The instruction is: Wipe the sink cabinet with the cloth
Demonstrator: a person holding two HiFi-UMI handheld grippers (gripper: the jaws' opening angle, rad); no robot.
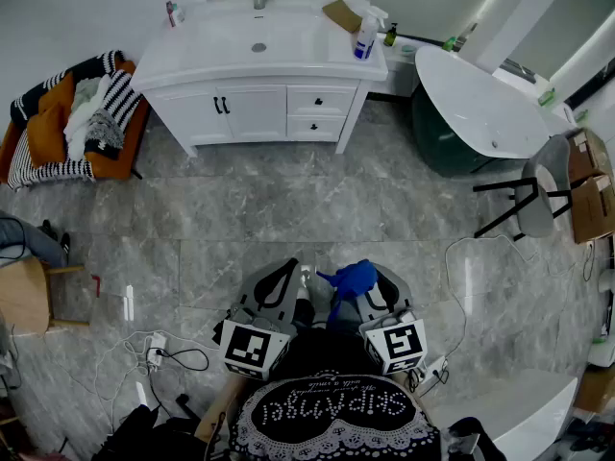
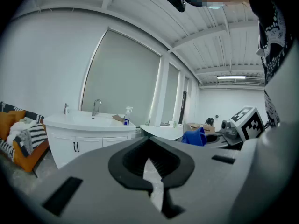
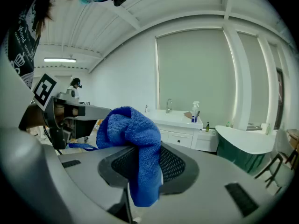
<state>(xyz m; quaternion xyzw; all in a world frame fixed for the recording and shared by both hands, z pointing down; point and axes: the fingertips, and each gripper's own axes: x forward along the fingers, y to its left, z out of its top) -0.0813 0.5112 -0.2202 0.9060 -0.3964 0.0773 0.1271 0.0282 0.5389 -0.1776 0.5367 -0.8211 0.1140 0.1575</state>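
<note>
At right hand-held gripper — cloth, clamped

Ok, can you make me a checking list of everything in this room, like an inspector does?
Surface: grey tiled floor, shiny.
Job's things: white sink cabinet against the wall, doors shut; blue cloth bunched in the right tongs.
Clutter: spray bottle on the cabinet top; striped clothes piled on an orange seat.
Grippers: left tongs closed, empty; right tongs closed on the cloth.
Cables: cables and a power strip on the floor near the person.
Surroundings: bathtub, stool, cardboard boxes on the right.
</note>
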